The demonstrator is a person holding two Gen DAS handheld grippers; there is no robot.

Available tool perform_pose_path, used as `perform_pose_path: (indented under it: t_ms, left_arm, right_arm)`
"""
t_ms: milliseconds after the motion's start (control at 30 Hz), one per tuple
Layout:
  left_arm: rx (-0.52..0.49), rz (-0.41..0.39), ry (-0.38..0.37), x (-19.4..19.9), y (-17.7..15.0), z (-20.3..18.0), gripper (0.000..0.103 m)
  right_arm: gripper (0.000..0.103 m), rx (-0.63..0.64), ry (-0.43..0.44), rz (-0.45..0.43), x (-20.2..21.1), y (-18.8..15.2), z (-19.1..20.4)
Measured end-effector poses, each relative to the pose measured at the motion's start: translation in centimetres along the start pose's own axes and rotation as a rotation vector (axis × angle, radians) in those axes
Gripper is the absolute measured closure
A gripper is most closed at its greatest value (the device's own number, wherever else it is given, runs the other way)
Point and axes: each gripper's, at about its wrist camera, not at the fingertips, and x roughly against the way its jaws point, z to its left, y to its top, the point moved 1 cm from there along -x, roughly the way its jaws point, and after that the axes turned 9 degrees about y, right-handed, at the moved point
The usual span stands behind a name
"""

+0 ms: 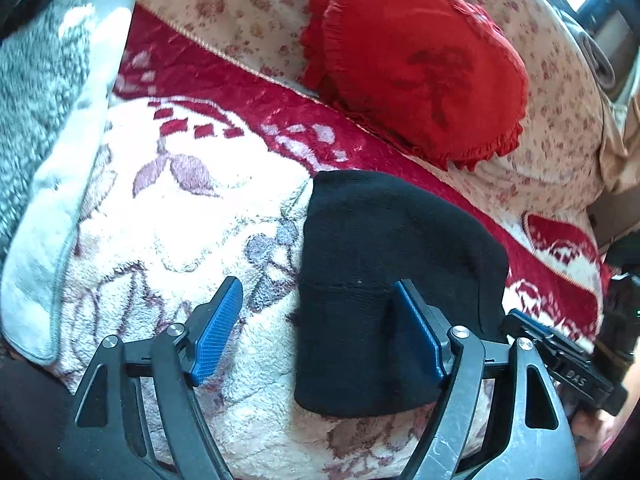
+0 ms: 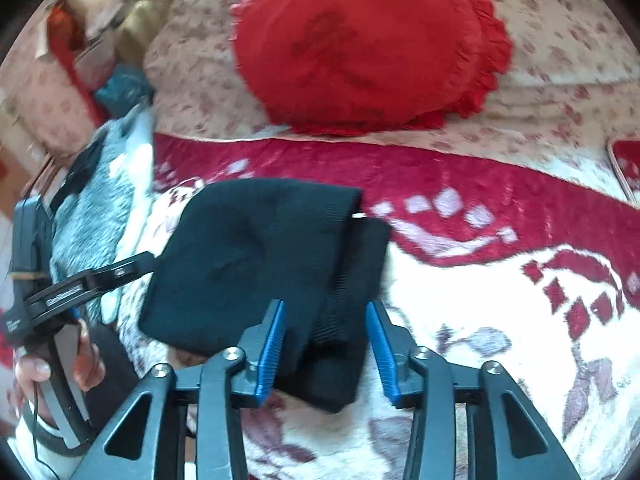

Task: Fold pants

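The black pants [image 1: 384,264] lie folded into a compact bundle on the white and red floral blanket [image 1: 168,208]. My left gripper [image 1: 320,300] is open, its right finger over the bundle's left part and its left finger over bare blanket. In the right wrist view the pants [image 2: 248,256] show a folded upper layer and a lower layer sticking out to the right. My right gripper [image 2: 326,320] is open with its jaws on either side of the bundle's near right edge, holding nothing. The left gripper [image 2: 96,276] shows at the bundle's left side.
A red frilled cushion [image 1: 420,60] lies on a floral beige cover [image 1: 248,16] behind the pants. A grey fleece throw [image 1: 44,80] lies at the left. The right gripper's body [image 1: 560,356] shows at the pants' right edge in the left wrist view.
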Motion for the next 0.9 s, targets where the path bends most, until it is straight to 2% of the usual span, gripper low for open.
perform_pose_path:
  t_ms: [100,200,300,533,633,667,700,733,800,900]
  left_arm:
    - [0.017,0.037,-0.063,-0.8,0.0,0.0,0.024]
    - [-0.004,0.056,-0.073,-1.6,-0.2,-0.8,0.023]
    - [-0.014,0.071,-0.075,-2.5,-0.3,-1.4,0.021]
    - [-0.003,0.065,-0.073,-3.6,-0.4,-2.1,0.012]
    - [-0.028,0.047,-0.058,-3.5,-0.8,-2.8,0.012]
    - [-0.04,0.045,-0.059,-3.4,-0.9,-3.0,0.014]
    - [-0.054,0.038,-0.061,-3.3,-1.0,-3.3,0.023]
    - [-0.07,0.028,-0.06,-3.1,-1.1,-3.6,0.024]
    - [-0.093,0.012,-0.051,-2.6,-1.0,-4.1,0.037]
    - [-0.101,-0.002,-0.061,-1.5,-0.2,-4.4,0.051]
  right_arm:
    - [0.058,-0.074,0.057,0.008,-1.0,0.3,-1.3]
    - [0.051,-0.166,0.114,-0.017,-1.9,0.5,-2.5]
    - [0.045,-0.197,0.151,-0.008,-2.9,0.6,-3.0]
    - [0.039,-0.225,0.189,-0.016,-4.2,1.0,-2.9]
    - [0.043,-0.212,0.172,-0.038,-4.2,0.8,-2.7]
    - [0.045,-0.203,0.168,-0.048,-4.1,0.8,-2.5]
    - [0.051,-0.19,0.167,-0.056,-4.0,0.7,-2.3]
    - [0.058,-0.175,0.164,-0.062,-3.7,0.7,-2.1]
    - [0.064,-0.148,0.154,-0.067,-3.1,1.0,-1.8]
    - [0.068,-0.099,0.14,-0.08,-2.0,1.6,-0.8]
